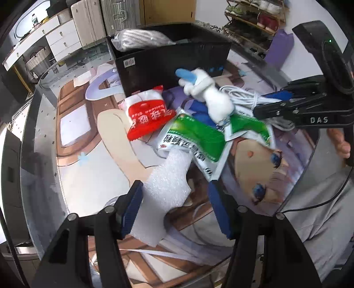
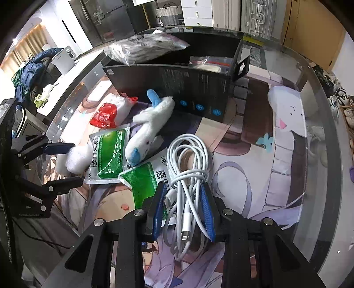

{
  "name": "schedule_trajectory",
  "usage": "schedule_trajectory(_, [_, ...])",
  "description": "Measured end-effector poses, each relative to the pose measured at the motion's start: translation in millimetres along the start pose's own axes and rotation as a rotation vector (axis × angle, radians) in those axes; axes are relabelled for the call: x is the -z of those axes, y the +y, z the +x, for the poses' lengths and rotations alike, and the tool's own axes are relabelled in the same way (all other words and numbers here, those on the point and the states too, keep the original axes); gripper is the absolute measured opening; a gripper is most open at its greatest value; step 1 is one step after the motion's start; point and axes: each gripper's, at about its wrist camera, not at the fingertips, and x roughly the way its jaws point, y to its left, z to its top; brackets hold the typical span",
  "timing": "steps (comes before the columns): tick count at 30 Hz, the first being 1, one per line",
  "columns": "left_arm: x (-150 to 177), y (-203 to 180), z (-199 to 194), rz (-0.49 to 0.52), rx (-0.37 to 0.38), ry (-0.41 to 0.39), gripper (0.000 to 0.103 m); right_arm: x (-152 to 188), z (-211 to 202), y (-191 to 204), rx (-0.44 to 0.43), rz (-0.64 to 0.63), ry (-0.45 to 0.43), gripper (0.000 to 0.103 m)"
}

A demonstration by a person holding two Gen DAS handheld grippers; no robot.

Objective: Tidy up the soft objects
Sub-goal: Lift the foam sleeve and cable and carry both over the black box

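A pile lies on the printed mat before a black box (image 1: 172, 64) (image 2: 177, 88): a white foam sheet (image 1: 163, 190) (image 2: 73, 158), two green sachets (image 1: 194, 137) (image 2: 110, 152), a red-and-white packet (image 1: 148, 115) (image 2: 108, 113), a white and blue plush toy (image 1: 210, 95) (image 2: 150, 124) and a coiled white cable (image 1: 247, 99) (image 2: 188, 177). My left gripper (image 1: 174, 197) is open, its pads either side of the foam sheet. My right gripper (image 2: 183, 208) is shut on the cable bundle; it shows at the right of the left wrist view (image 1: 276, 106).
The box holds a bagged grey item (image 1: 141, 39) (image 2: 146, 48) and a clear packet (image 2: 210, 64). The glass table edge (image 2: 331, 133) curves on the right. Drawers and suitcases (image 1: 93, 24) stand behind. A shoe rack (image 1: 254, 17) is at the far right.
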Motion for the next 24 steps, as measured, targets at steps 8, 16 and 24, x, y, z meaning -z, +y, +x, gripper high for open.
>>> schedule_trajectory(8, [-2.0,8.5,2.4,-0.026,-0.037,0.000,0.039,-6.4,5.9,-2.8,0.043,-0.004,-0.003,0.030])
schedule_trajectory(16, [-6.7,10.5,-11.8,-0.048,-0.048,-0.058,0.039,-5.7,-7.8,6.8,0.057,-0.027,-0.033,0.026])
schedule_trajectory(24, [-8.9,12.5,-26.9,-0.066,-0.040,-0.103,0.039,-6.5,-16.0,15.1,0.028,-0.037,-0.056,0.026])
